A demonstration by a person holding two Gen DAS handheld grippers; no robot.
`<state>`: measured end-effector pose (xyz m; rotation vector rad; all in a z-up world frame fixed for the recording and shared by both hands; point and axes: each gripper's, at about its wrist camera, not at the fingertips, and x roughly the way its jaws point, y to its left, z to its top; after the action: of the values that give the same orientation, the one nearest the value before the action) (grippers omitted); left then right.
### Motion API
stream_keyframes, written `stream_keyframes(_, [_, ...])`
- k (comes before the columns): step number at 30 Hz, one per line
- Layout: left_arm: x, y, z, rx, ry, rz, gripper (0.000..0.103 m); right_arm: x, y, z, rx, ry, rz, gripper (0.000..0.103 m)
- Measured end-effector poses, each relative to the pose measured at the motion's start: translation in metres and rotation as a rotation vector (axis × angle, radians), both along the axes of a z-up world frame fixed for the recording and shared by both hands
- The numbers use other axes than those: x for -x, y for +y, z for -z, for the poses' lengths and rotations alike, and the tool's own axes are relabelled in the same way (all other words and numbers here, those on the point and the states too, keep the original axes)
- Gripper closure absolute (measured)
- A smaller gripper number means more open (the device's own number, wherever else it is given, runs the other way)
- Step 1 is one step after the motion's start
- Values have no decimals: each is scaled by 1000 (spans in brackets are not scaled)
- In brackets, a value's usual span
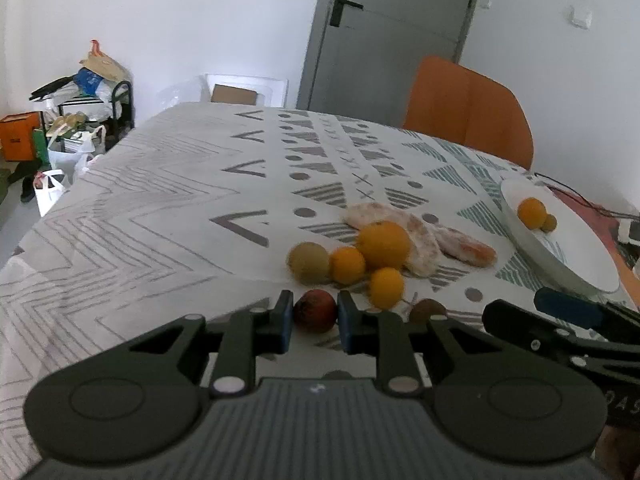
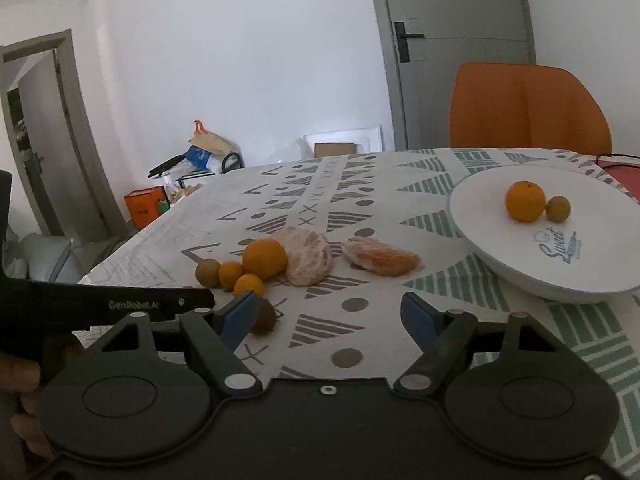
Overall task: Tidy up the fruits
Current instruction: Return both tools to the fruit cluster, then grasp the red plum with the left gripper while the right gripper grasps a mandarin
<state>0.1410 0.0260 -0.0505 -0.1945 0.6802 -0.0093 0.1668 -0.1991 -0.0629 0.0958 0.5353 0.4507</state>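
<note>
Left wrist view: left hand-held gripper (image 1: 314, 316) clamps the small red fruit (image 1: 315, 311) on the counter (image 1: 160, 208); right hand-held gripper (image 2: 328, 316) gapes empty; lift straight, clearing the oranges (image 1: 383, 245), toward the plate (image 1: 580, 256).

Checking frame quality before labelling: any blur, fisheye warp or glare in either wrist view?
Left wrist view: strong fisheye bend, the door leans; the small orange fruit is smeared, the red fruit in the left hand-held gripper reads clear. Right wrist view: same warp, dark corners; the plate and its print stay sharp. Soft, dim light, no glare in either.
</note>
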Motion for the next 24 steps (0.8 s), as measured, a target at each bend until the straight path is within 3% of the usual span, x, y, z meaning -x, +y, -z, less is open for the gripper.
stream_keyframes(11, [8,31,-4,17,-11,-68,81,-12,33,-2,14,24,-80,33])
stream_keyframes(18, [13,50,-7,31,-19,-110,81,-26,52,-1,18,65,-119,45])
stream_keyframes(22, [14,58,-7,41,-22,-129,81,-36,61,2,38,87,-124,46])
stream_keyframes(24, [15,60,-7,45,-24,-136,81,-40,65,5,50,106,-132,59])
